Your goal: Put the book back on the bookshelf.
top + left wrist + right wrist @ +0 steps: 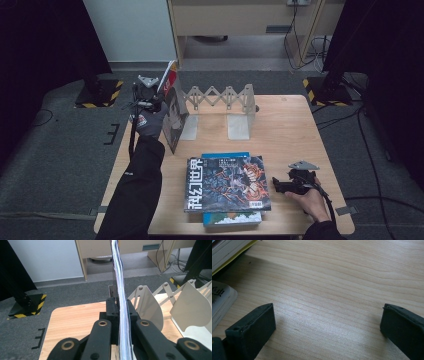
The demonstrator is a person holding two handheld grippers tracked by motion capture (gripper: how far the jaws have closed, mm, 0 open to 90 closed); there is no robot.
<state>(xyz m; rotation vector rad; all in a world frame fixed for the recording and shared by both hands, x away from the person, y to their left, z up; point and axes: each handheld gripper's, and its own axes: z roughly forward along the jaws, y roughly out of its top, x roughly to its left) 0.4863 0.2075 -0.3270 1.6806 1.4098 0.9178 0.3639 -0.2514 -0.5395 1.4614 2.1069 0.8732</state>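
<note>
A thin magazine (175,112) stands upright on edge at the left end of a grey folding book rack (220,97). My left gripper (156,106) is shut on its near edge from the left. In the left gripper view the black jaws (121,308) pinch the striped page edges of the magazine (117,267), and the rack's plates (150,305) stand just right of it. A stack of flat magazines (227,182) lies at the table's front. My right gripper (276,186) rests on the table beside the stack, open (327,325), with bare wood between its jaws.
The wooden table (285,130) has open surface to the right of the rack and stack. The corners of the stacked magazines (222,297) show at the left of the right gripper view. Black stands with striped bases (97,92) sit on the carpet beyond the table.
</note>
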